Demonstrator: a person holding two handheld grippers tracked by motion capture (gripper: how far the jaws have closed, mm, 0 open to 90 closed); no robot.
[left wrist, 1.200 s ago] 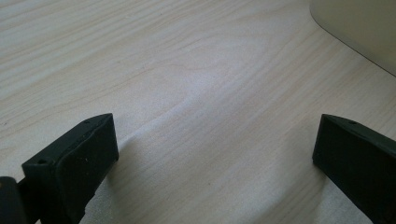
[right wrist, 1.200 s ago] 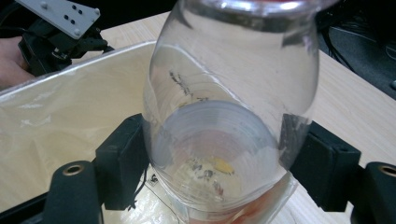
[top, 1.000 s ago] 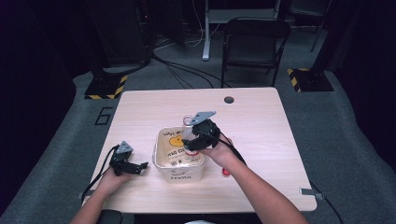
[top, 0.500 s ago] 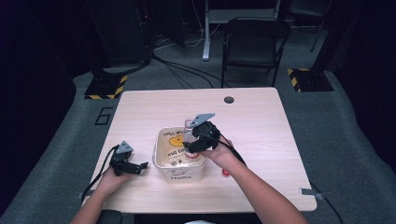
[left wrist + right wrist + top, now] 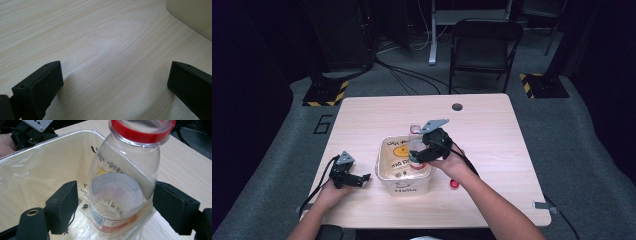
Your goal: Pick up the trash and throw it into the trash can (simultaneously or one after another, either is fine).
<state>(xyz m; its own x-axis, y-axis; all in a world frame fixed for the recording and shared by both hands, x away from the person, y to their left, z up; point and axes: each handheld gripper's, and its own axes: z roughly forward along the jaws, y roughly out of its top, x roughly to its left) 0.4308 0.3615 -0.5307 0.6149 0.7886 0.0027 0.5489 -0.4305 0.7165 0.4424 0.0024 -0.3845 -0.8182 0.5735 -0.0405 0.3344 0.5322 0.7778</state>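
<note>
A clear plastic bottle (image 5: 414, 142) with a red neck ring and no cap stands tilted at the right edge of a cream bin (image 5: 404, 189) lined with a plastic bag. In the right gripper view the bottle (image 5: 122, 187) sits between the jaws of my right gripper (image 5: 113, 205). The right jaw is at its side, while a gap separates the left jaw from it, so the gripper is open. In the high view my right gripper (image 5: 421, 154) hangs over the bin's right rim. My left gripper (image 5: 358, 178) rests open on the table, left of the bin, with bare wood between its jaws (image 5: 115, 82).
A small red cap (image 5: 454, 184) lies on the table just right of the bin, by my right wrist. The bin's corner (image 5: 192, 17) is near the left gripper. A dark round hole (image 5: 457, 106) sits near the table's far edge. A chair (image 5: 484, 45) stands beyond.
The right gripper has shifted slightly over the bin's right rim, with the bottle between its jaws. The left gripper has stayed put.
</note>
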